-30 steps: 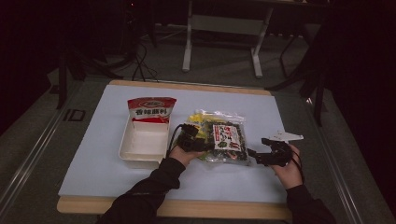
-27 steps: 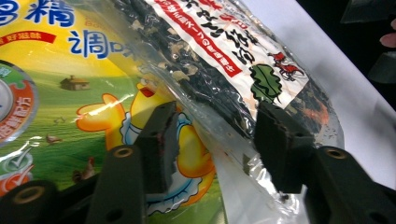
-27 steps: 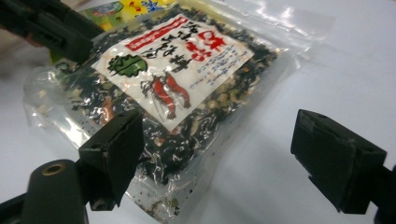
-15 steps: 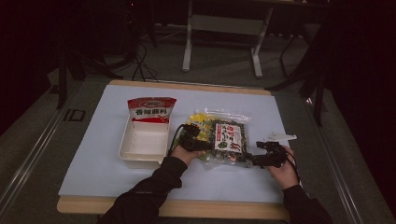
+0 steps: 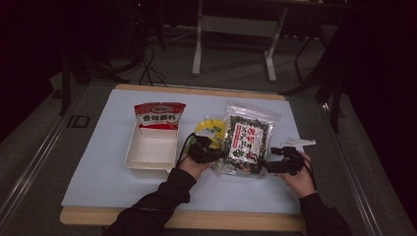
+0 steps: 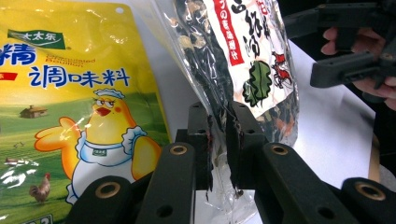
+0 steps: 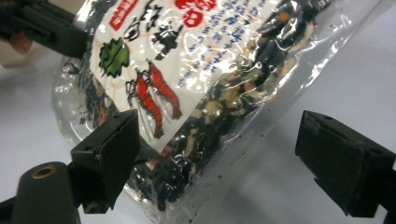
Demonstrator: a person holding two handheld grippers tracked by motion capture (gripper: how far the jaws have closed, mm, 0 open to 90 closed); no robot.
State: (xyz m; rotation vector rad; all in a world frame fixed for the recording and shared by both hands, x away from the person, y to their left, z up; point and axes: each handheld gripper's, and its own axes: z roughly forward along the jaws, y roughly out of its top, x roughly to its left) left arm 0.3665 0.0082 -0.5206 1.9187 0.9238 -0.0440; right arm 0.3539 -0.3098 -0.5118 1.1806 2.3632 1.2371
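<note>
Setting: dim room, pale blue mat on a wood-edged table [image 5: 88, 216].
Landmark: white tray [image 5: 133, 160], empty, at mat centre-left.
Seaweed bag [image 5: 246, 142]: clear packet of dark dried bits with a red-and-white label, well right of the tray, past the yellow seasoning pouch [image 5: 209, 129].
Red packet [image 5: 158, 115]: standing at the tray's far end.
Left gripper [image 6: 217, 140]: jaws have just been closing and now pinch the bag's near-left edge film between the pads.
Right gripper [image 7: 215, 154]: jaws spread wide, straddling the bag's near-right corner, pads not pressing; the bag lies between them.
Step in hand: judged to be taking hold of the bag at both lower corners.
Doing it well: close the right jaws on the flat seam rather than the bulky contents, keep the left pinch firm, then raise both ends evenly so the film doesn't tear or slip.
</note>
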